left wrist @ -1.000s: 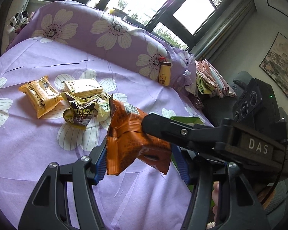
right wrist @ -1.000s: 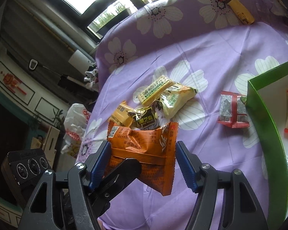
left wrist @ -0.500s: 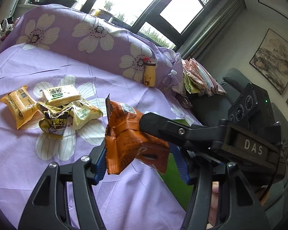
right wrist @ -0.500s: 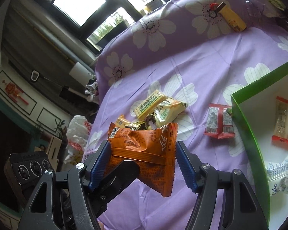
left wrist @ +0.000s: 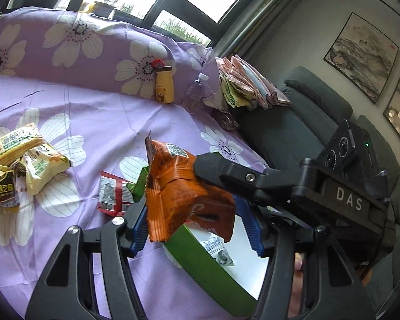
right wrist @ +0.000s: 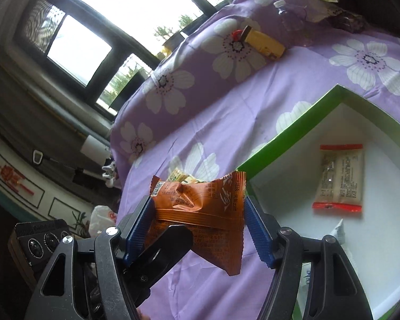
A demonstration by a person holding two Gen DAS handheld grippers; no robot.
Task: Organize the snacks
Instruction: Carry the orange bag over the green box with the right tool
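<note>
The right tool (right wrist: 197, 208) is closed part-way on the orange packet (right wrist: 210, 221), one ribbed pad against each side edge, and the wrapper is buckled between them, which indicates a firm grip. The left tool (left wrist: 192, 213) brackets the same packet from the opposite direction: its left pad touches the wrapper, its right pad appears just clear, so whether it carries any load cannot be determined. The packet is held in the air, clear of the purple flowered cloth (left wrist: 93, 112), at the near corner of the green box (right wrist: 293, 133). Inside the box lie a red-ended packet (right wrist: 338, 178) and a white packet (right wrist: 338, 232) at the lower edge. Outside it, a red packet (left wrist: 112, 194) lies just beside the box wall, and a pile of yellow packets (left wrist: 26, 160) lies well apart. Judged status: sorting is partly complete; the held packet and those outside the box remain.
</note>
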